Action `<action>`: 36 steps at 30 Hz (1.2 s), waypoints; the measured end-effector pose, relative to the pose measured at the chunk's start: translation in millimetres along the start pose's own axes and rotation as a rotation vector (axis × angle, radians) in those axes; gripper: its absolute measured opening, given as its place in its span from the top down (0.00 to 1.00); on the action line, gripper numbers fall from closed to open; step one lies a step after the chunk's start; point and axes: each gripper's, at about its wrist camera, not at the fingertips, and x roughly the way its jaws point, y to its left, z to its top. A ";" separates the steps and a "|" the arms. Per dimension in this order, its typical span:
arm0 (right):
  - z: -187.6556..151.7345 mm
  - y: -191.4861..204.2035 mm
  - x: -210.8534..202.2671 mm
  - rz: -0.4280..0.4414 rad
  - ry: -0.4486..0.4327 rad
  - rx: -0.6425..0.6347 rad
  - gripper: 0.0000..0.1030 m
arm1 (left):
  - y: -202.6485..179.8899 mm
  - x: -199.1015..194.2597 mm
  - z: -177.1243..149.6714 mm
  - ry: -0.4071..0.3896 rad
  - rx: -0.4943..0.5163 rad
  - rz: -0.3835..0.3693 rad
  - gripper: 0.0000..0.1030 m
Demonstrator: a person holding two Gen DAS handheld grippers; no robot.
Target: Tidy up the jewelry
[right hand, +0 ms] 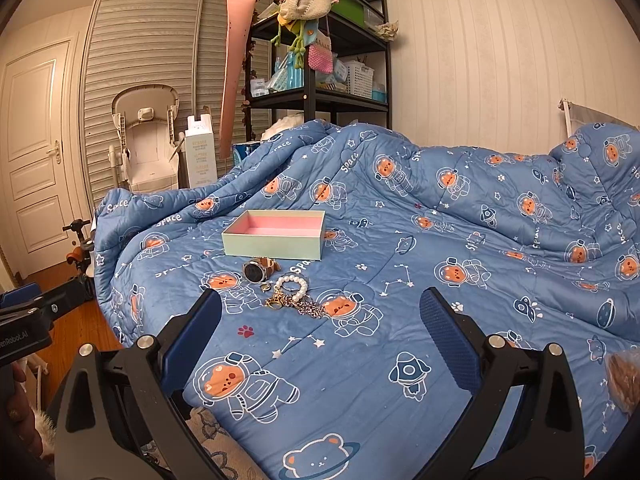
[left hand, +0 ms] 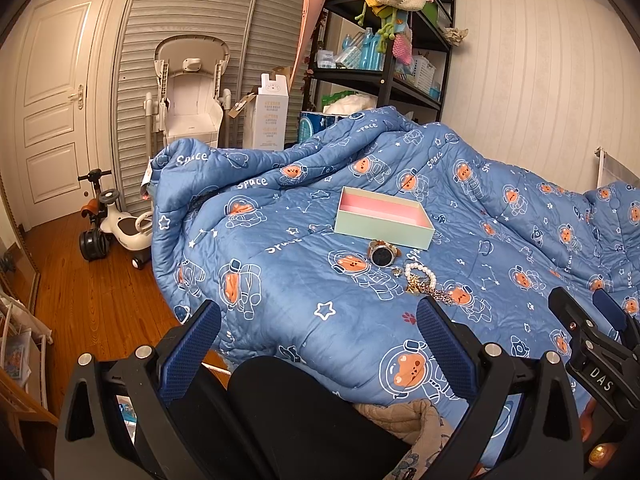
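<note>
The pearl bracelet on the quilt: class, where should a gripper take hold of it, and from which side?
Grip the pearl bracelet at its far rim, nearest the box, coming down from above. It lies flat as an open ring, so one finger can probably drop inside the loop. Its near edge touches the gold chain tangle, risking a snag.

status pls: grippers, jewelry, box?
Left gripper and right gripper open, empty. Watch, white pearl bracelet, gold chains on blue quilt. Pink-lined open box empty, unobstructed.
</note>
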 end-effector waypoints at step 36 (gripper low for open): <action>-6.8 0.3 4.3 0.008 0.014 -0.004 0.05 | 0.4 -2.3 -1.1 0.005 -0.002 0.000 0.07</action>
